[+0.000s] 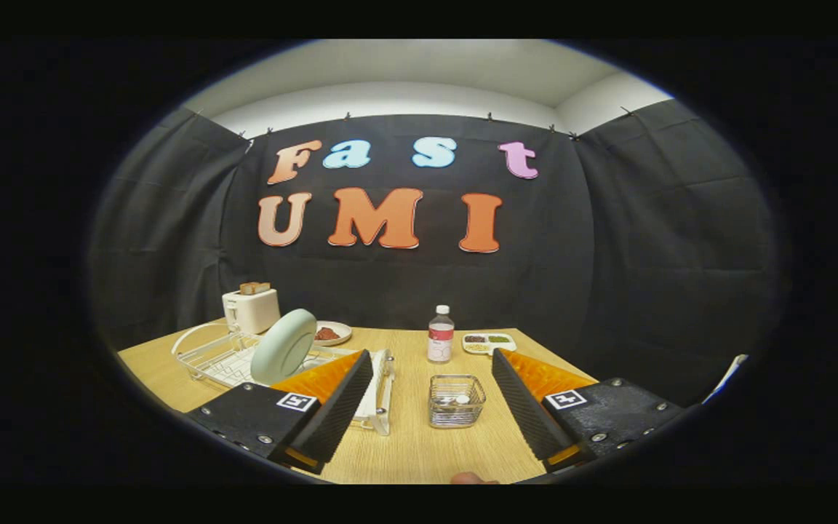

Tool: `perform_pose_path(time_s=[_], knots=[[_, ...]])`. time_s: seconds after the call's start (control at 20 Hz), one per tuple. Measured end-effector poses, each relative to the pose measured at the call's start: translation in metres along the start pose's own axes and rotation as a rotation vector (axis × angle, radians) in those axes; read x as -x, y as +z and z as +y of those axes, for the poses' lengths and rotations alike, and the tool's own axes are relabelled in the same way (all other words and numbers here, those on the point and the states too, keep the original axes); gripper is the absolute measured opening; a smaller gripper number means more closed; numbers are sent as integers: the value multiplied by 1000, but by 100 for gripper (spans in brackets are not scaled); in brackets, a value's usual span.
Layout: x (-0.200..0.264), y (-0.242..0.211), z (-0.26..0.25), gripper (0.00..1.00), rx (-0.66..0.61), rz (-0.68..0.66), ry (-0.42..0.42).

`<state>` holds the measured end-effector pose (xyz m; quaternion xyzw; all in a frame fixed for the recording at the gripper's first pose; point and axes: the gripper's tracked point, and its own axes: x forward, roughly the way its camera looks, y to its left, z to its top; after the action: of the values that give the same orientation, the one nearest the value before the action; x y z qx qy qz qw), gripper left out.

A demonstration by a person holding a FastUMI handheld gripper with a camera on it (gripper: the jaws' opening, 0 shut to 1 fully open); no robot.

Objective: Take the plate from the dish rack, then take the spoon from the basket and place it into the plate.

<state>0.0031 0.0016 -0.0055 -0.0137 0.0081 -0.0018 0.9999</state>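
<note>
The gripper [430, 407] is spread wide, pinching nothing. The plate [284, 346] stands on edge in the rack [204, 356] at ten o'clock; stiff, slick and probably breakable, so pinch its upper rim. The basket [456, 400] sits between the fingers at twelve o'clock.

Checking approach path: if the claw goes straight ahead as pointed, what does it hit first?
Likely the small wire mesh basket between the open claw's fingers; the clear plastic bottle stands beyond. Depth is unclear.
</note>
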Motion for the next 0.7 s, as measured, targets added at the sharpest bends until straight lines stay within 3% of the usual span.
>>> perform_pose_path(time_s=[0.7], knots=[[-26,4,19,98,-11,48,37]])
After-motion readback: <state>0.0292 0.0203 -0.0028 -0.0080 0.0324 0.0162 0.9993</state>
